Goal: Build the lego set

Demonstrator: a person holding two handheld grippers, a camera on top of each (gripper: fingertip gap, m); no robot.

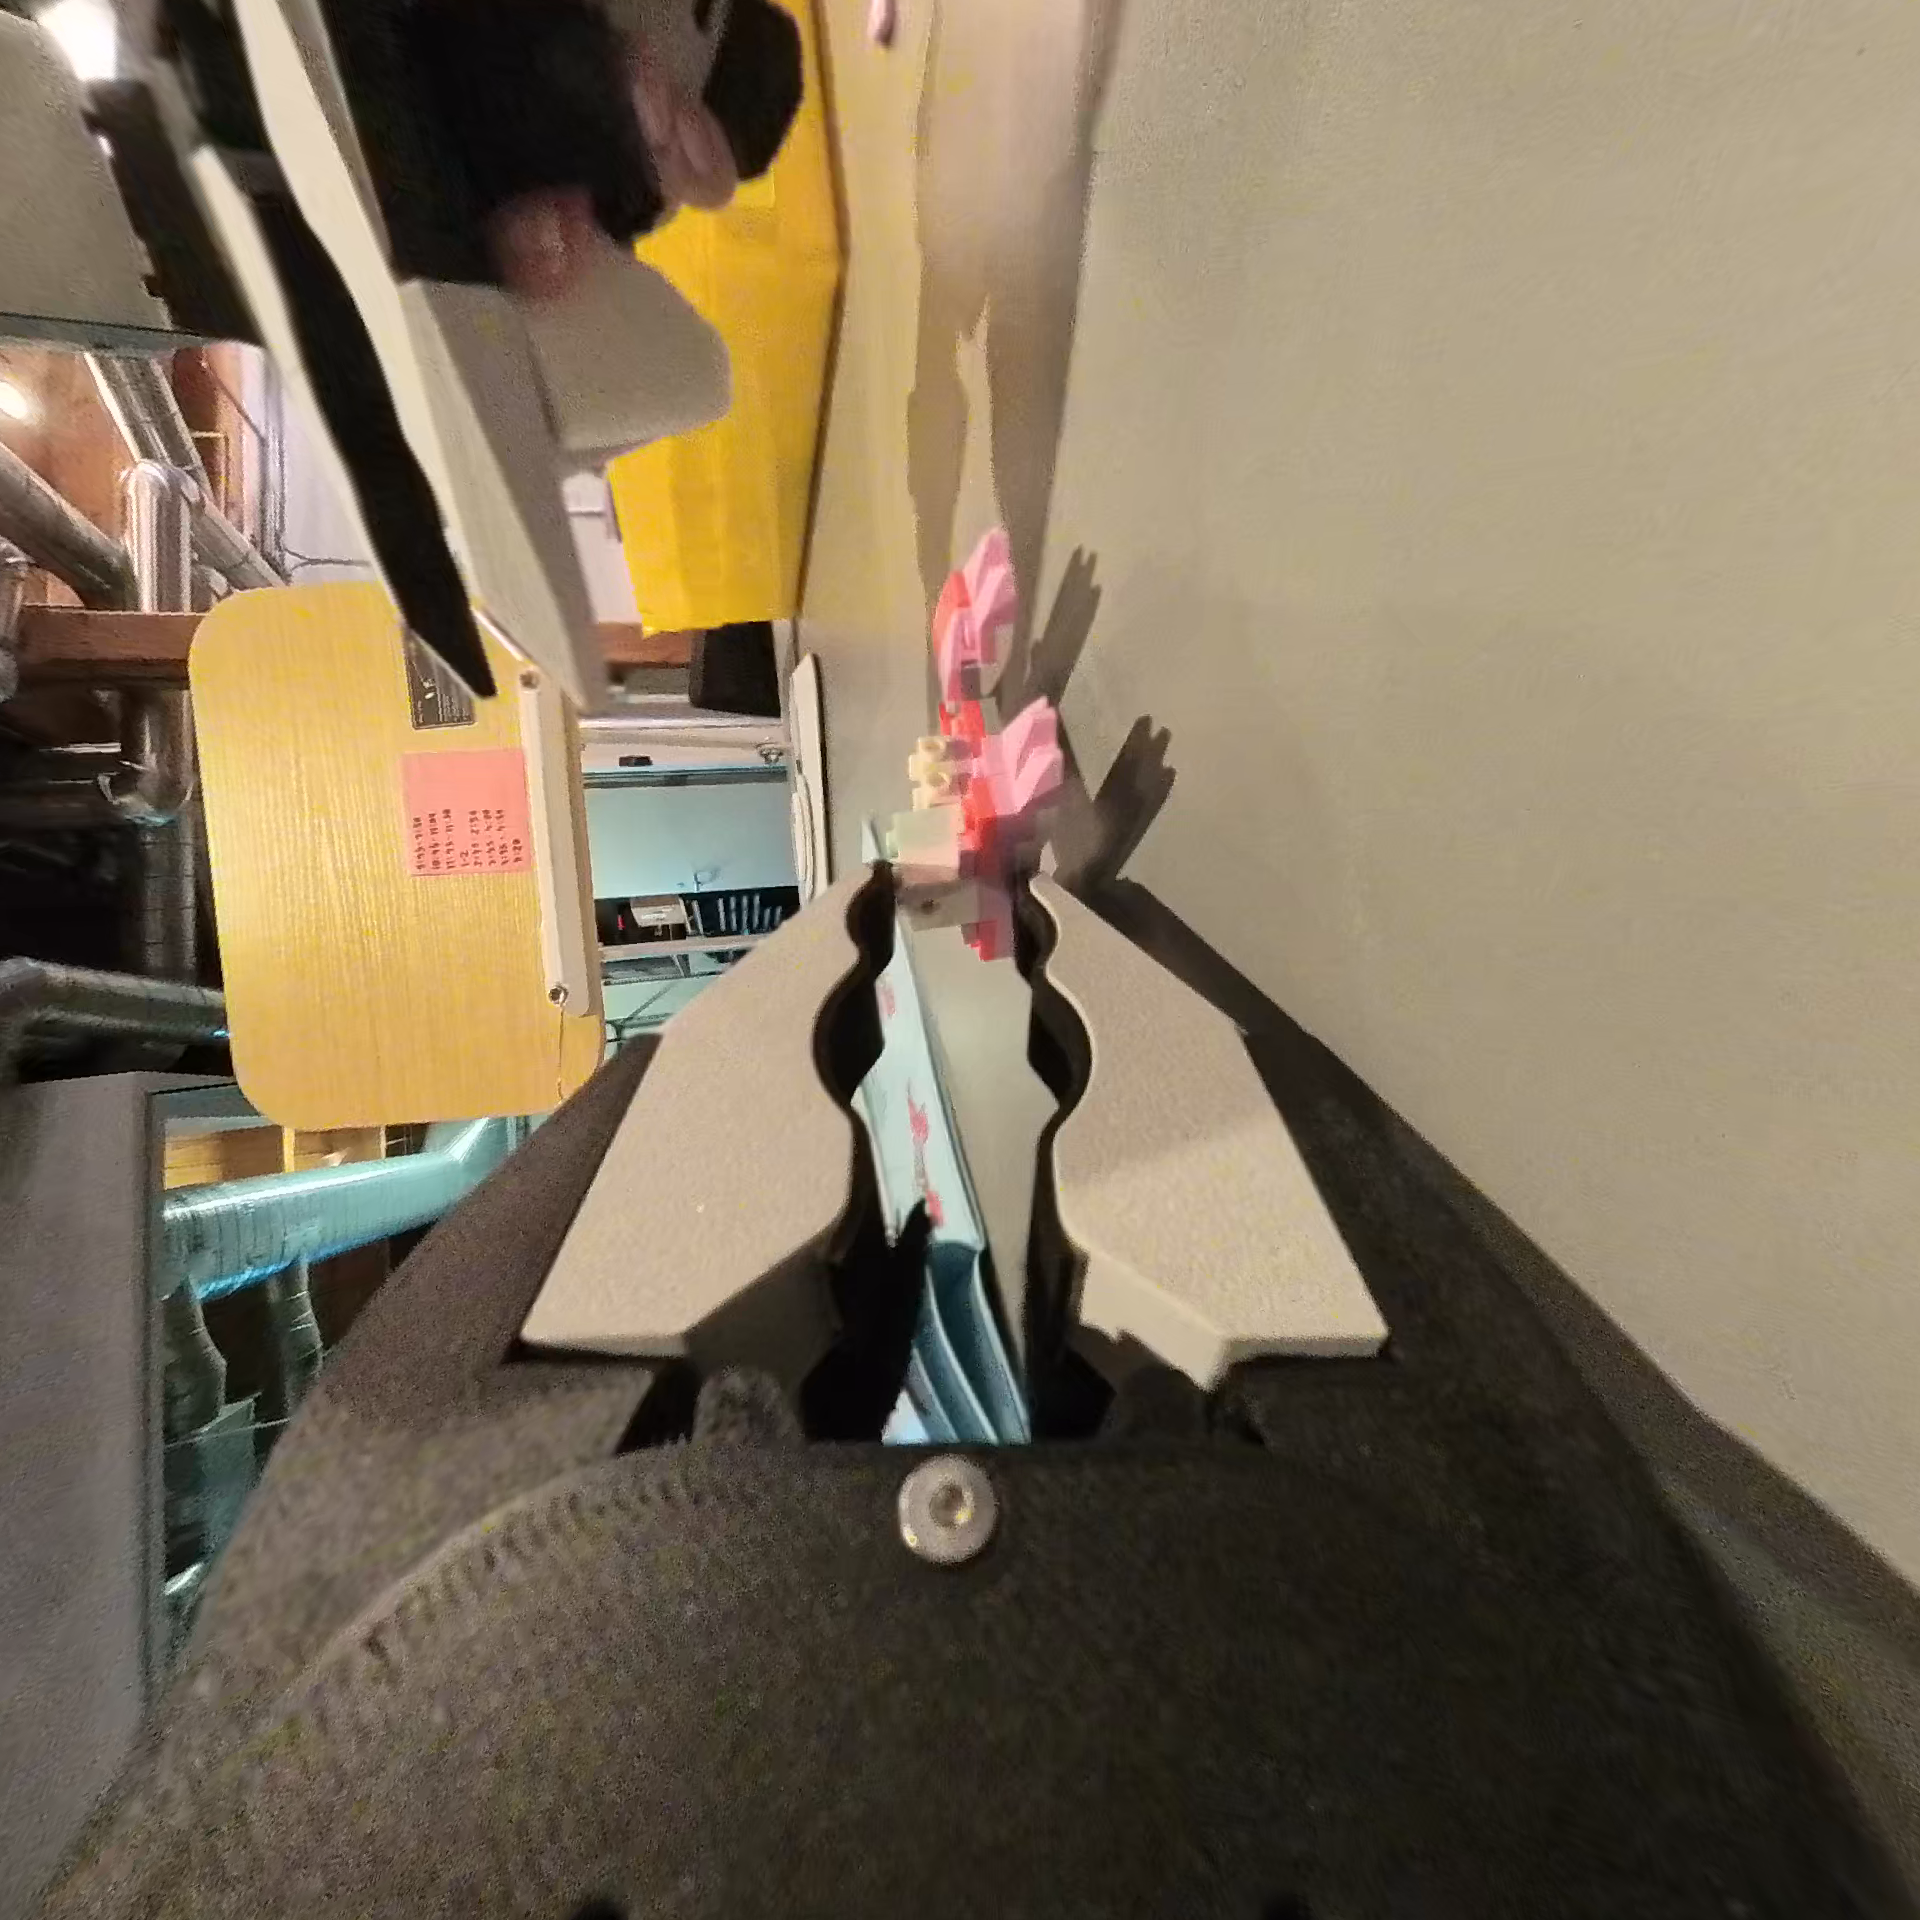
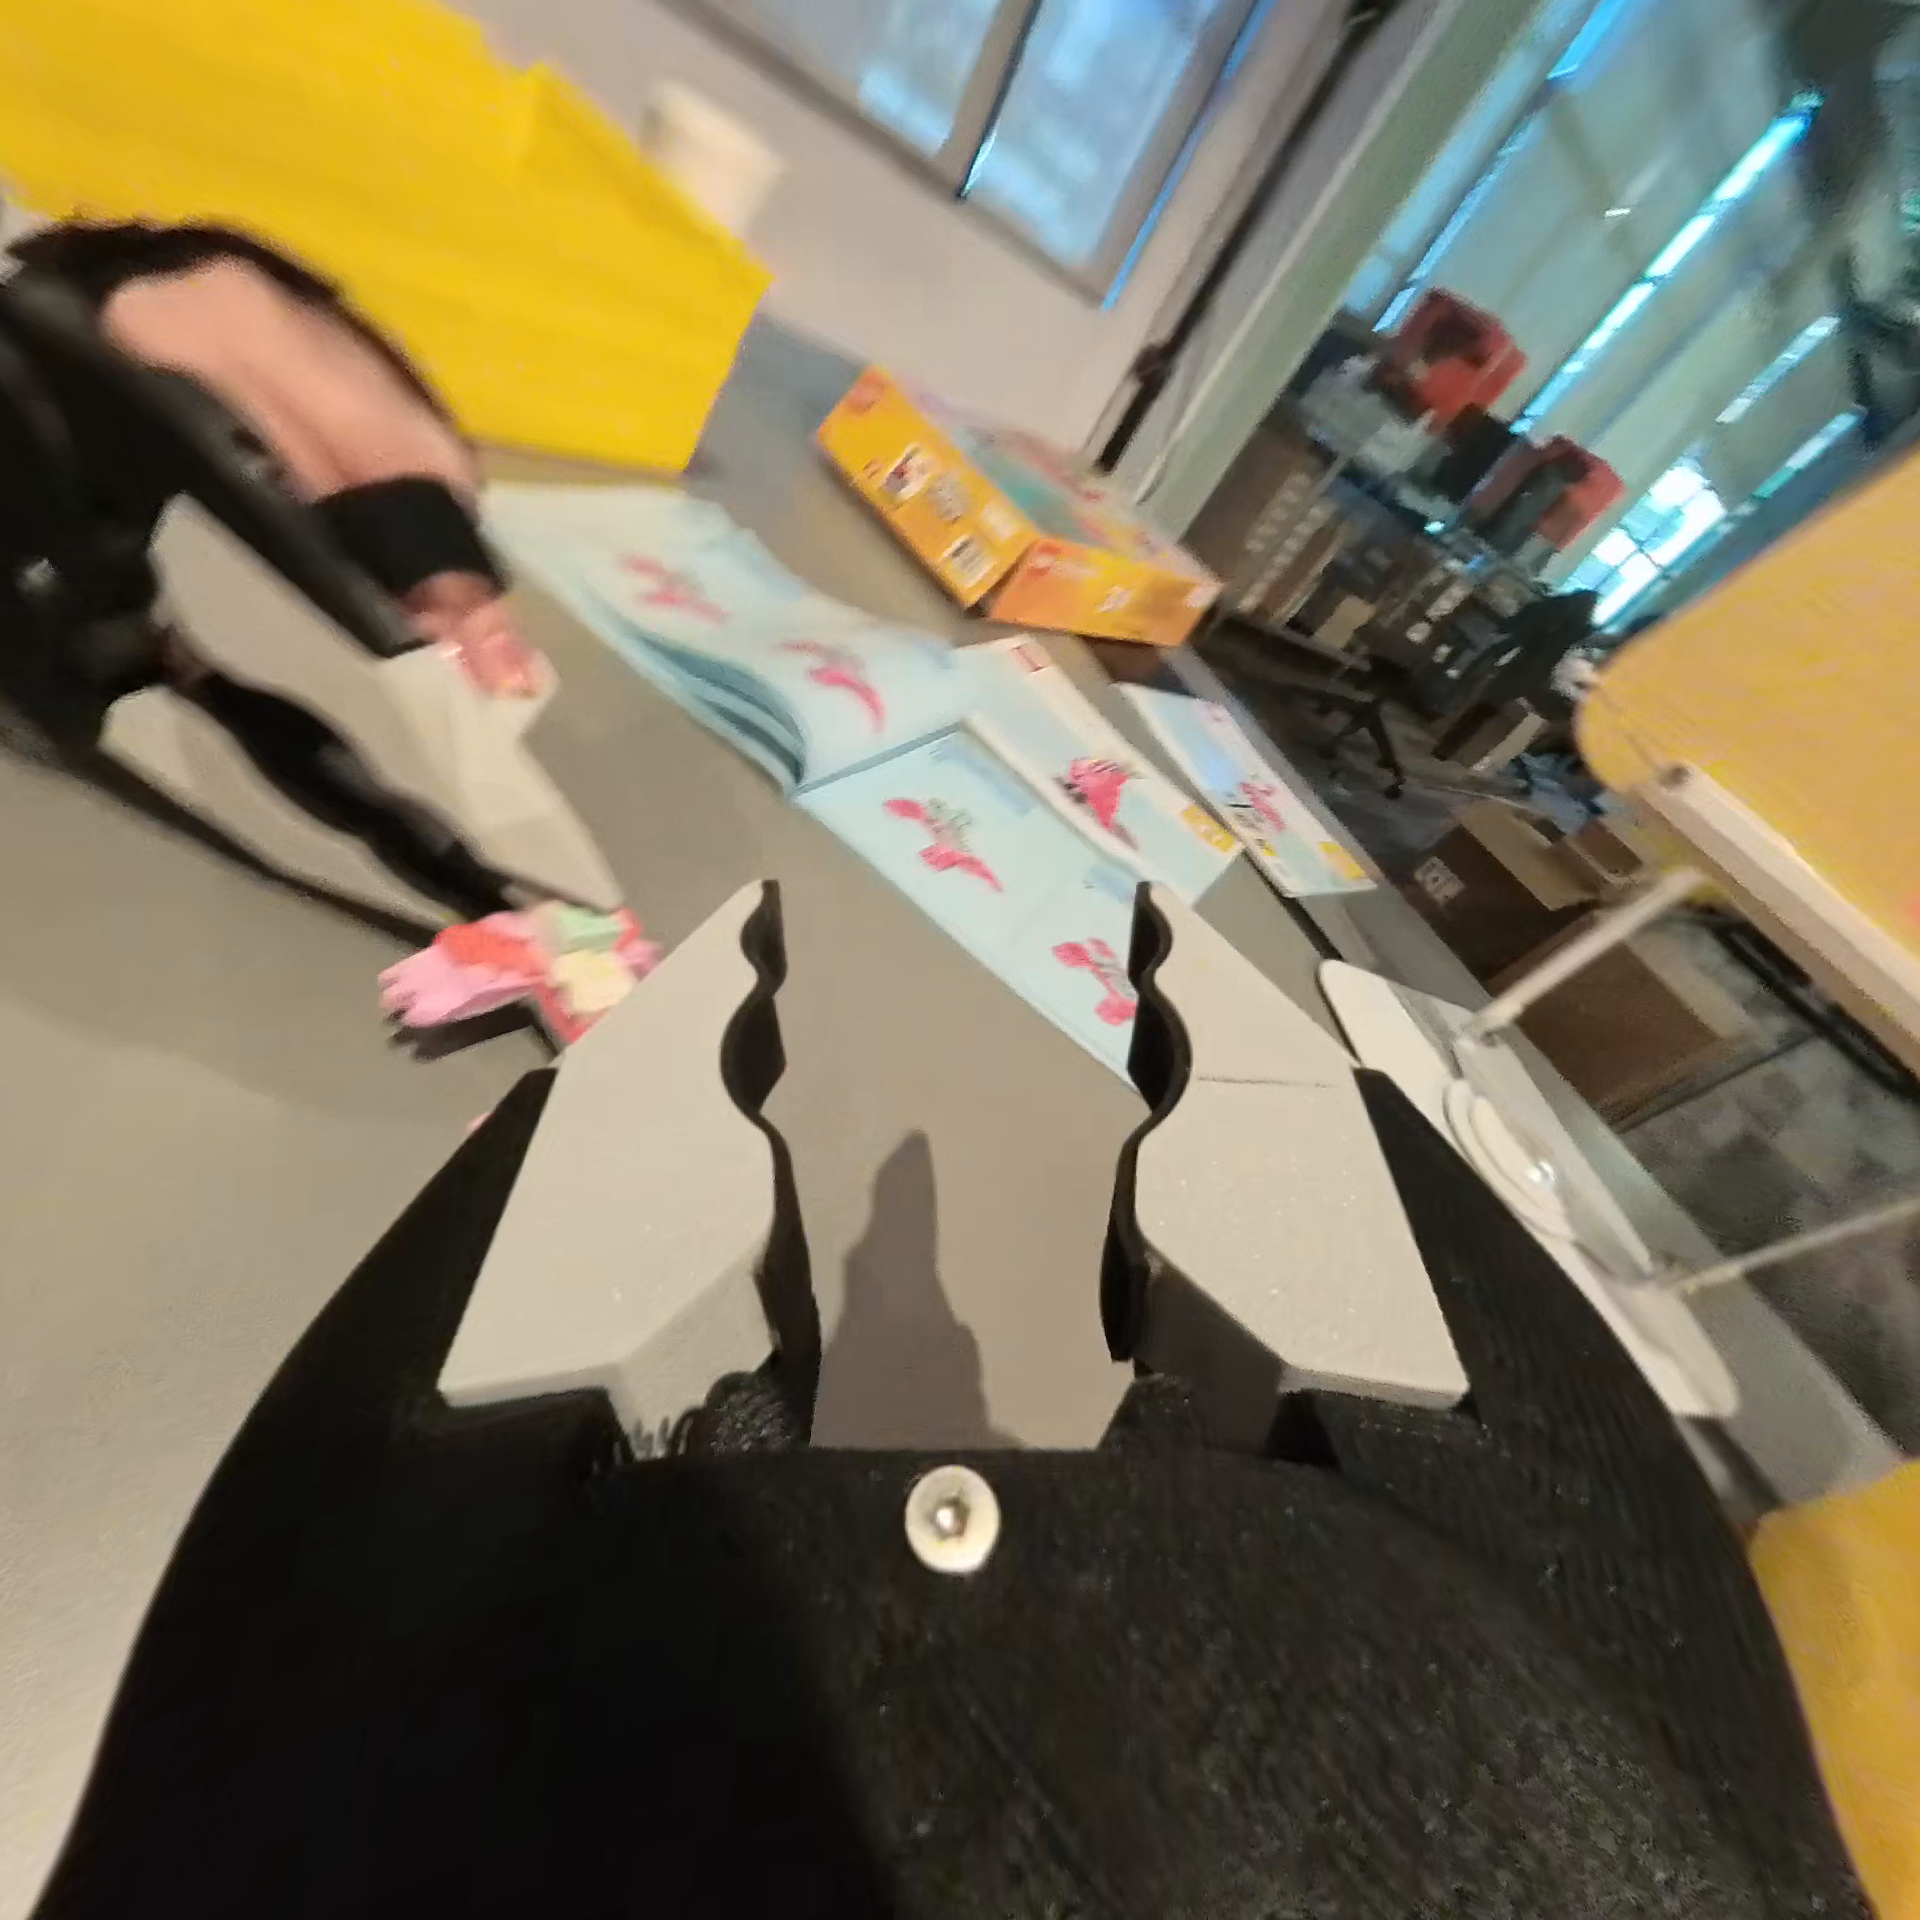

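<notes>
A pink, red and white lego model [image 1: 987,800] rests against the grey table [image 1: 1455,623]. My left gripper [image 1: 961,883] is shut on the model's near end, with the fingertips on either side of its red and white bricks. In the right wrist view the same model [image 2: 520,966] lies on the table under the left gripper's grey fingers [image 2: 416,727]. My right gripper [image 2: 951,904] is open and empty, and it hovers above bare table to the right of the model. It also shows at the upper left of the left wrist view [image 1: 499,468], held by a hand.
An open light-blue instruction booklet [image 2: 790,665] lies past the model, with two more booklets [image 2: 1101,790] to its right. Orange lego boxes [image 2: 997,520] sit farther back. A yellow box [image 2: 468,208] stands at the back left. A white tray [image 2: 1507,1143] lies at the table's right edge.
</notes>
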